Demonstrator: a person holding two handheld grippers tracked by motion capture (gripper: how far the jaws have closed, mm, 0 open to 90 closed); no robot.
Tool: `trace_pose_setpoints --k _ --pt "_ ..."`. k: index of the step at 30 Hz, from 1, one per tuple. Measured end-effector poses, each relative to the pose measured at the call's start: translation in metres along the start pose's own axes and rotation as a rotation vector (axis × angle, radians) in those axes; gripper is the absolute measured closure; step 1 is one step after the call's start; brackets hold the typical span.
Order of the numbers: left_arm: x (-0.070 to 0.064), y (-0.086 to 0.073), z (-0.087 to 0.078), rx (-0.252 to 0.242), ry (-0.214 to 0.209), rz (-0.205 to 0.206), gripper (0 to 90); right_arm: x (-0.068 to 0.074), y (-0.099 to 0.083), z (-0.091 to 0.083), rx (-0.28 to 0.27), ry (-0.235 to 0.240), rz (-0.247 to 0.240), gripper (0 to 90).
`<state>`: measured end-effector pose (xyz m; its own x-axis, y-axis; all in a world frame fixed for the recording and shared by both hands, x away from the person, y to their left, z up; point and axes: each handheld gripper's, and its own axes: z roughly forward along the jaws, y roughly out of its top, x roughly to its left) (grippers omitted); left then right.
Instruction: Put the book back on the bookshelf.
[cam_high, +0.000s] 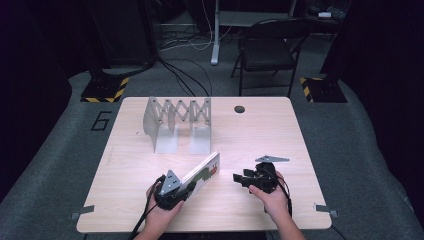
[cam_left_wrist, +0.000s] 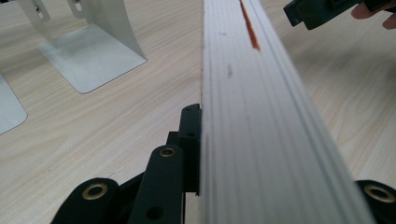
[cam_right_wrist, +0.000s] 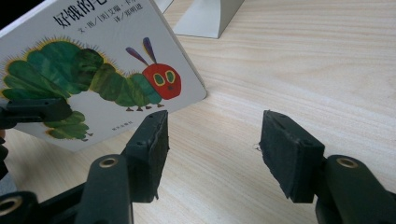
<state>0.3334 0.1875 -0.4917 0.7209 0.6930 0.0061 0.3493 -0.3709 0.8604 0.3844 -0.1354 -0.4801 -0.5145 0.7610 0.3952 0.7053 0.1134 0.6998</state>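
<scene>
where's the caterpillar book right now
In the high view the book is at the table's near edge, left of centre, clamped in the left gripper and tilted up, with the rack behind it and the open right gripper beside it.

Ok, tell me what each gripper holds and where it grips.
The left gripper is shut on the picture book, clamping its near end across the thickness. The right gripper is open, holding nothing.

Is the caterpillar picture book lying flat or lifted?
Lifted and tilted: the left gripper clamps the picture book, one lower corner near the table.
</scene>
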Motion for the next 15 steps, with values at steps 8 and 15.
trace_pose_setpoints --k 8,15 --pt "0.0005 0.0001 0.0006 -0.004 0.001 -0.010 75.6 -0.0020 -0.0012 0.0012 0.015 -0.005 -0.009 42.5" --pt "-0.0011 -0.0002 0.0010 -0.009 0.014 0.001 75.6 -0.0041 -0.0014 0.0003 0.014 -0.004 0.003 42.8"
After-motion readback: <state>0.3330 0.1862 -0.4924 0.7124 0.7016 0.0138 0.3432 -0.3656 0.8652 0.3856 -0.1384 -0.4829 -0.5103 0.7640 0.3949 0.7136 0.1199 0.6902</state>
